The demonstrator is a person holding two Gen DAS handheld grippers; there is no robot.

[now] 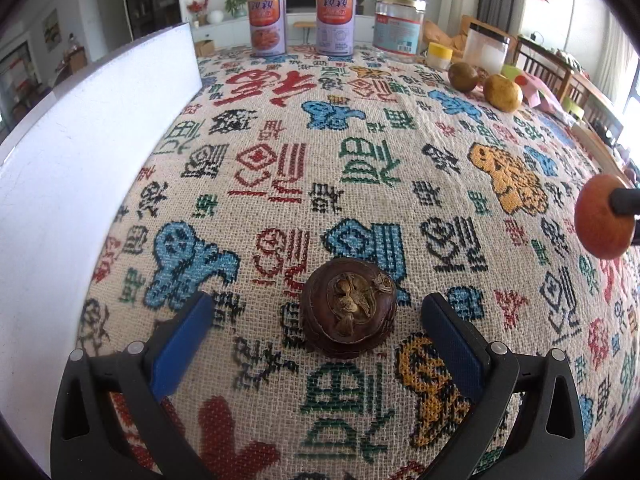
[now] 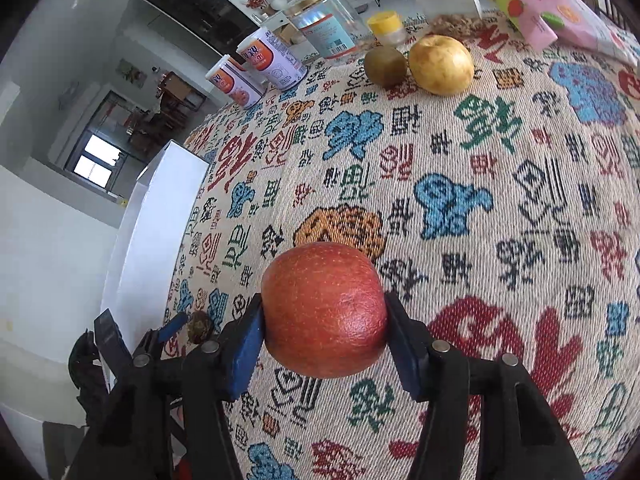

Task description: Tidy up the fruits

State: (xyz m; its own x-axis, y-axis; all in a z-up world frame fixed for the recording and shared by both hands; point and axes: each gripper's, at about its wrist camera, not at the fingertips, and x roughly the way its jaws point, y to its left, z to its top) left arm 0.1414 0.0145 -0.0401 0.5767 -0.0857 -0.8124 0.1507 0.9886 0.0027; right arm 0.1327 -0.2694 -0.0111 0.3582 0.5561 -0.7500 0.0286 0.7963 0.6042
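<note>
Red apple (image 2: 325, 309) clamped in our right gripper (image 2: 324, 344); left gripper (image 1: 316, 344) gapes empty, dark fruit (image 1: 349, 312) dead ahead between its fingers, nearest us.

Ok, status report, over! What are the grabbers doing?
Right gripper shut on red apple. Left gripper open around dark brown fruit. Nothing in the way.

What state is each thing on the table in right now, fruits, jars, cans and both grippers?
Apple: clamped between the right gripper's fingers, off the cloth.
Dark fruit: resting on the cloth between the open left gripper's fingers, untouched.
Pear: on the cloth, beside the kiwi.
Kiwi: on the cloth, upright.
Two cans: upright, closed.
Glass jar: upright, lid on.
</note>
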